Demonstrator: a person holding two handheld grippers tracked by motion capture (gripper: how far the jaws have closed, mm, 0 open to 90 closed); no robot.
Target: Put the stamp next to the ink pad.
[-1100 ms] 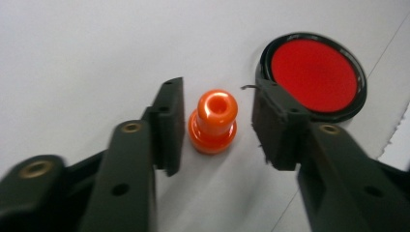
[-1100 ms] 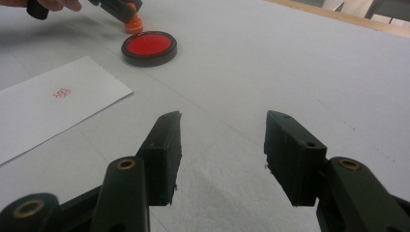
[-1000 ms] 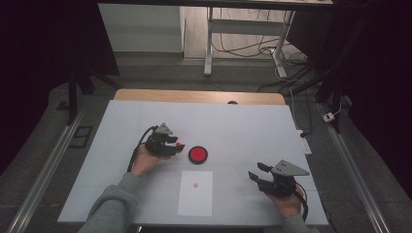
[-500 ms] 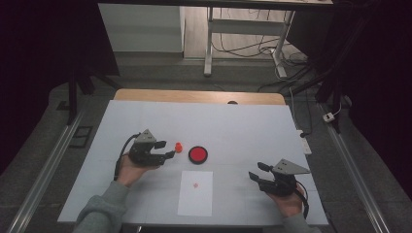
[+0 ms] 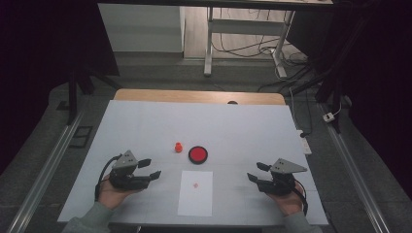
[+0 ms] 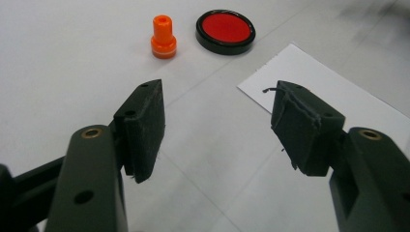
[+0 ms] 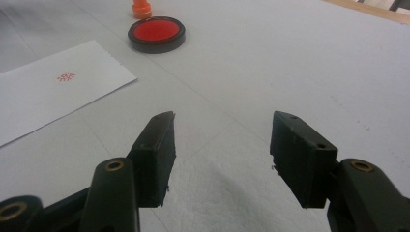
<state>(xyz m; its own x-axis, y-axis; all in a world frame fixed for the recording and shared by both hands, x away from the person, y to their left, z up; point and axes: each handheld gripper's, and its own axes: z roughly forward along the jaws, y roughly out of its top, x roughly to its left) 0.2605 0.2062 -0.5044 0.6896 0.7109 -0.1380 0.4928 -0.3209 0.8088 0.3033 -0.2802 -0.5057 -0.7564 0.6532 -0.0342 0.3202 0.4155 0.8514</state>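
I have set the orange stamp (image 5: pixel 178 146) upright beside the red ink pad (image 5: pixel 197 154) and drawn my left gripper (image 5: pixel 149 169) back, its jaws just opened on nothing, my right gripper (image 5: pixel 256 172) likewise spread and empty, so the mark on the paper (image 5: pixel 195 192) looks finished.

A white table (image 5: pixel 145 121) is seen from above, with a wooden strip (image 5: pixel 194 95) left bare along its far edge. A small dark knob (image 5: pixel 232 102) is set at that edge, right of the middle. A metal rail (image 5: pixel 43 179) is laid on the grey floor along the left side, and a second rail (image 5: pixel 354 170) along the right. Beyond the table, a white desk frame (image 5: pixel 209 43) is placed, with cables (image 5: pixel 243 46) strewn beneath it. A white plug (image 5: pixel 330 117) is seen on the floor at the right.
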